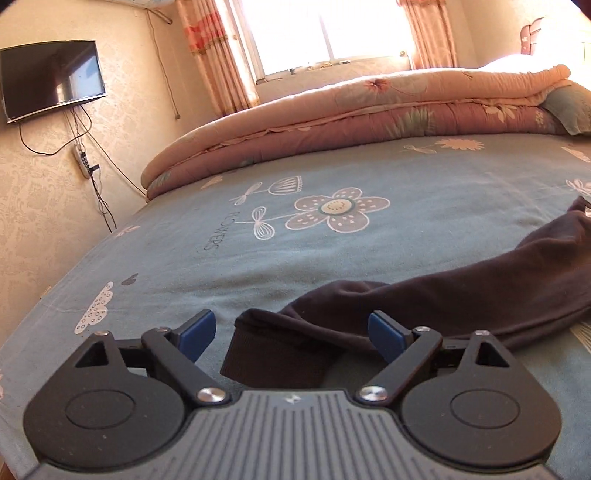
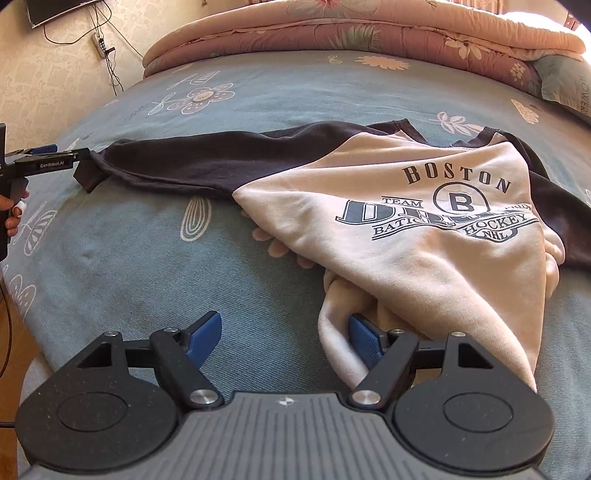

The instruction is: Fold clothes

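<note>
A cream cotton sweatshirt (image 2: 424,236) with dark brown sleeves and a printed "BOSTON" hockey crest lies crumpled on the blue-grey flower-printed bedsheet (image 2: 155,266), its body bunched and twisted toward the right while one dark sleeve (image 2: 207,158) stretches out straight to the left. The step in hand looks like laying the garment out flat before any fold is made. The left tool (image 1: 291,332) stands wide open at the ribbed cuff (image 1: 258,350) of that sleeve; the cuff lies between the blue pads without either one pressing on it. The right tool (image 2: 284,336) is also spread open near the sweatshirt's bunched hem (image 2: 340,332), its right pad against the cream fabric and its left pad over bare sheet, so nothing is gripped. Next, I judge, each tool needs to close on its bit of cloth, cuff and hem, and pull apart to flatten the body. A folded pink floral quilt (image 2: 369,33) sits well clear at the far end.
</note>
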`<state>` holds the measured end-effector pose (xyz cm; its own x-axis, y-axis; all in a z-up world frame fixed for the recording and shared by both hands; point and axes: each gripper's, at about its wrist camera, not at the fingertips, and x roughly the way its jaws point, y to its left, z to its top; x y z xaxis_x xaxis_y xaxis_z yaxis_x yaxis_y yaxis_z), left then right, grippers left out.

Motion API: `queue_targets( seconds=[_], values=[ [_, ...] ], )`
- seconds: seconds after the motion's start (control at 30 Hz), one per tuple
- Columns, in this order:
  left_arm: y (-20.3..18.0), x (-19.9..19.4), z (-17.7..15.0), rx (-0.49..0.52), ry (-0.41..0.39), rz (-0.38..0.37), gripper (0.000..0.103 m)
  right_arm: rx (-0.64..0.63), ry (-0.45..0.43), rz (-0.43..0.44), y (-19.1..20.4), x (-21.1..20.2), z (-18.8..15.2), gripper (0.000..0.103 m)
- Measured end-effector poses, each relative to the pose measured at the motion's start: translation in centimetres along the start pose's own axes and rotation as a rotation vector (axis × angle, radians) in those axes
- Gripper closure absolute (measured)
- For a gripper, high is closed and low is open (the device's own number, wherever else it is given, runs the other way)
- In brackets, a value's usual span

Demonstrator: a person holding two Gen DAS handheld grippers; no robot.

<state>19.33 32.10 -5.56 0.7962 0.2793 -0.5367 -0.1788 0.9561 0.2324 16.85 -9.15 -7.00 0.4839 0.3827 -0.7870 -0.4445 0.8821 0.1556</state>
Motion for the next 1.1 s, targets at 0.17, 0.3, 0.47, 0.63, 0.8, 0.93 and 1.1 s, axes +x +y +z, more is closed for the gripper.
queue_targets(
  seconds=[0.17, 0.3, 0.47, 0.63, 0.8, 0.93, 1.1],
  values=[
    [0.1, 0.4, 1.7, -0.080, -0.036, -0.129, 0.013, -0.009, 0.005, -0.003, 0.2, 0.2, 0.0, 0.022],
    [0.3, 4.8, 3.8, -0.152, 0.029, -0.171, 0.013, -0.005, 0.008, -0.012, 0.4, 0.1, -0.1, 0.022],
    [1.9, 9.4, 3.1, -0.274, 0.180, -0.170, 0.016, -0.009, 0.006, -0.015, 0.4, -0.4, 0.0, 0.022],
    [3.2, 5.5, -1.9, -0.370, 0.241, -0.317, 0.014, 0.001, 0.010, -0.001, -0.2, -0.2, 0.0, 0.022],
    [3.8, 1.4, -5.5, -0.375, 0.306, -0.352, 0.014, 0.012, 0.030, 0.011, 0.0, 1.1, 0.1, 0.021],
    [6.7, 1.4, -5.4, -0.619, 0.244, -0.443, 0.014, 0.004, 0.030, 0.017, 0.6, 1.3, 0.1, 0.019],
    [8.9, 4.3, -5.0, -0.910, 0.152, -0.545, 0.014, 0.009, 0.031, 0.015, 0.6, 1.0, 0.0, 0.019]
  ],
)
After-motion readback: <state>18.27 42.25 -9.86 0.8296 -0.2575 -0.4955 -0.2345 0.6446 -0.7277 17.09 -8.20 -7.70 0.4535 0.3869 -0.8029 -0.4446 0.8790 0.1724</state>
